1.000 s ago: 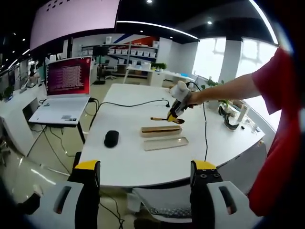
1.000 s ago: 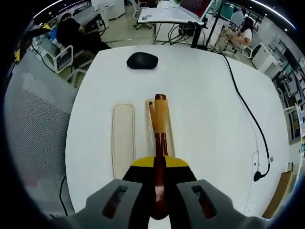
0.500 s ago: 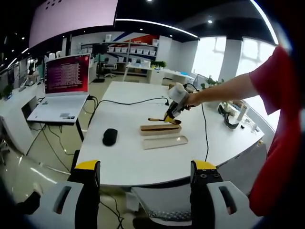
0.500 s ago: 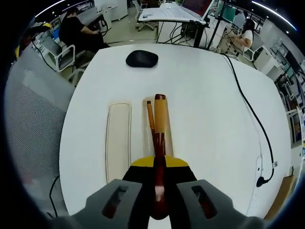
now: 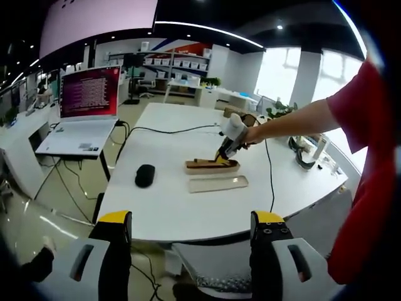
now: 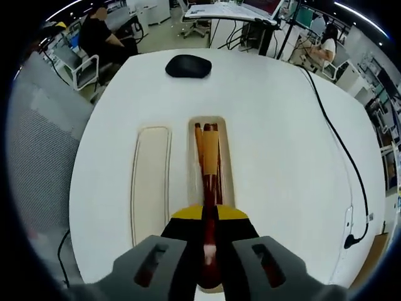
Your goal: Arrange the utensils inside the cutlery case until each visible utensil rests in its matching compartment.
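My right gripper (image 6: 210, 248) is clamped on a dark wooden utensil (image 6: 207, 182), its far end down inside the cutlery case (image 6: 227, 164) on the white table (image 6: 282, 157) — the case lid (image 6: 150, 182) lies just left. My left gripper (image 5: 191, 251) hangs with jaws apart, well back from the table.

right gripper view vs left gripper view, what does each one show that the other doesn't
Right gripper view: looking down into the open case, wooden utensils lie lengthwise inside, and the right gripper is shut on one dark handle.

Left gripper view: the left gripper open and held back from the table, a laptop, a person's arm reaching to the case.

Both: white table, black mouse, the lid beside the case.
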A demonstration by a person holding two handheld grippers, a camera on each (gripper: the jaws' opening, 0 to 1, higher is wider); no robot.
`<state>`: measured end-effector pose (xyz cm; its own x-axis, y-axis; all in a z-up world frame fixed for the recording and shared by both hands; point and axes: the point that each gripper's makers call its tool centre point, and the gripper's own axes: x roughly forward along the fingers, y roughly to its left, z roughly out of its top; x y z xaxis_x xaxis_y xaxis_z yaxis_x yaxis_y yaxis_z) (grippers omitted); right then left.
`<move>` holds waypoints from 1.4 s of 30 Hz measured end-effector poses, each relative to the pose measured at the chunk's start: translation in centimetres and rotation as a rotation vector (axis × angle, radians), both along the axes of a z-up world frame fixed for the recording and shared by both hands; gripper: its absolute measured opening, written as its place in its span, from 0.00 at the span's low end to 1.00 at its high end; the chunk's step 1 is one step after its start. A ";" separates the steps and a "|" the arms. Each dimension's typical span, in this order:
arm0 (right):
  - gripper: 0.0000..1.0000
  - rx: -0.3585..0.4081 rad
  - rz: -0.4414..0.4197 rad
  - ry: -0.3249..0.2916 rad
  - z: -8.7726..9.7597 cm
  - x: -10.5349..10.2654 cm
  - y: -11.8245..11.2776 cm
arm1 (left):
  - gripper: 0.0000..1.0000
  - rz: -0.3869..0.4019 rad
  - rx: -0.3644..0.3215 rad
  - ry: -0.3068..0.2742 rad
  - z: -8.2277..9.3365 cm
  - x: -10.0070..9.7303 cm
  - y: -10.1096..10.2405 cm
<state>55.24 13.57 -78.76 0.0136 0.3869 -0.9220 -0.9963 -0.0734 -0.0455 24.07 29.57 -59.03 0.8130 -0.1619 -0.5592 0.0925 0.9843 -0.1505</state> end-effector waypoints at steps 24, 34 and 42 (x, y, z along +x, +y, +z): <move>0.03 0.004 -0.115 0.037 -1.3 0.3 -0.3 | 0.79 0.002 0.015 0.007 0.0 -0.1 0.1; 0.05 0.056 -0.175 0.002 1.1 0.9 -1.2 | 0.79 -0.013 0.023 -0.022 0.9 0.0 -0.3; 0.12 0.133 -0.223 -0.020 2.8 0.0 -1.8 | 0.80 -0.010 0.014 -0.081 2.4 -0.5 -0.6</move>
